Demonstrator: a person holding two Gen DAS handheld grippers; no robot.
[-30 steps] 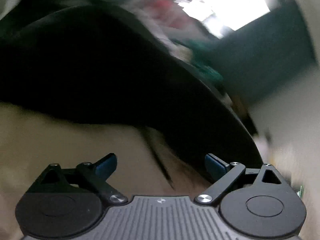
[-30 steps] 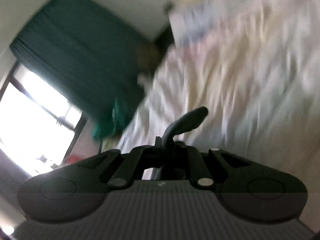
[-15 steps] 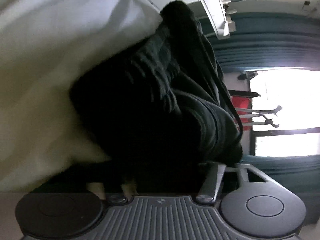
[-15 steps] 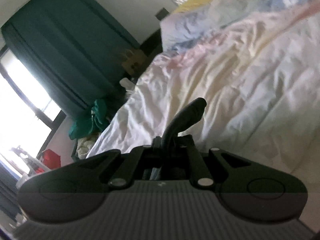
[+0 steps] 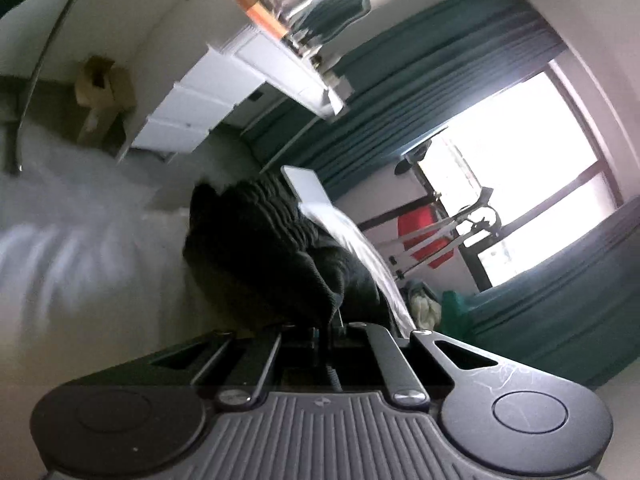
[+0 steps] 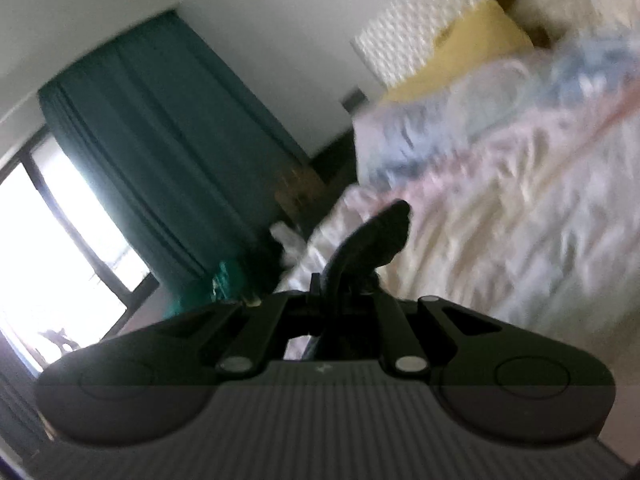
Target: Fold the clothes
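Observation:
A black garment (image 5: pixel 264 256) is bunched up in front of my left gripper (image 5: pixel 326 326), which is shut on its edge and holds it above the white bed sheet (image 5: pixel 80 264). The cloth hides the fingertips. In the right wrist view my right gripper (image 6: pixel 340 286) is shut on another part of the black garment (image 6: pixel 376 240); a dark flap sticks up from between the closed fingers, above the rumpled bed cover (image 6: pixel 500 224).
A white dresser (image 5: pixel 224 92) with items on top stands against the wall. Teal curtains (image 6: pixel 160 168) frame a bright window (image 5: pixel 532 184). A yellow pillow (image 6: pixel 472 48) and a pale blue quilt (image 6: pixel 460 120) lie at the bed's head. Green clothes (image 6: pixel 208 292) sit beside the bed.
My left gripper has closed on the black garment and lifted it, the view swinging toward the window. My right gripper stays shut on its piece and has tilted a little.

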